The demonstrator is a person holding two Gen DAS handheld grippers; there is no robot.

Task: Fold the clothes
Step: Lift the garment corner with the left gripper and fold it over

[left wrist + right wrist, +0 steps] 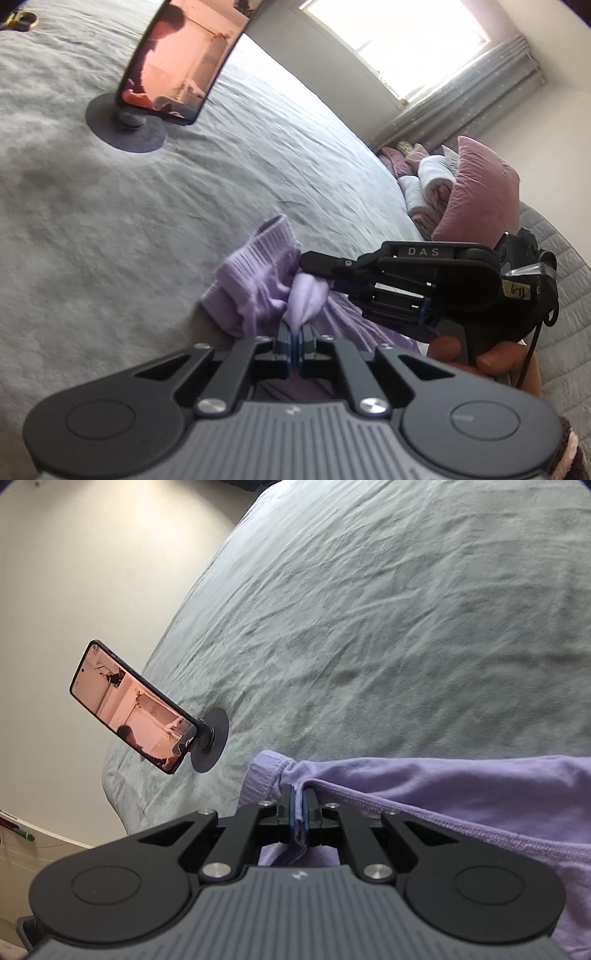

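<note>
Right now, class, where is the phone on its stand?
The phone stands tilted on a round black base on the grey bedspread, left of the lilac garment in the right wrist view, near the bed's edge by the wall.

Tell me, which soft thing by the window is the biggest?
The pink pillow, leaning up at the bed's far end. The white rolled towels beside it and the pink bundles behind are smaller and lie low.

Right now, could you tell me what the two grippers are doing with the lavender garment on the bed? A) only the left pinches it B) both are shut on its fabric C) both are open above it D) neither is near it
B: the left gripper and the right gripper each show closed jaws with a fold of the lavender garment pinched between them.
</note>
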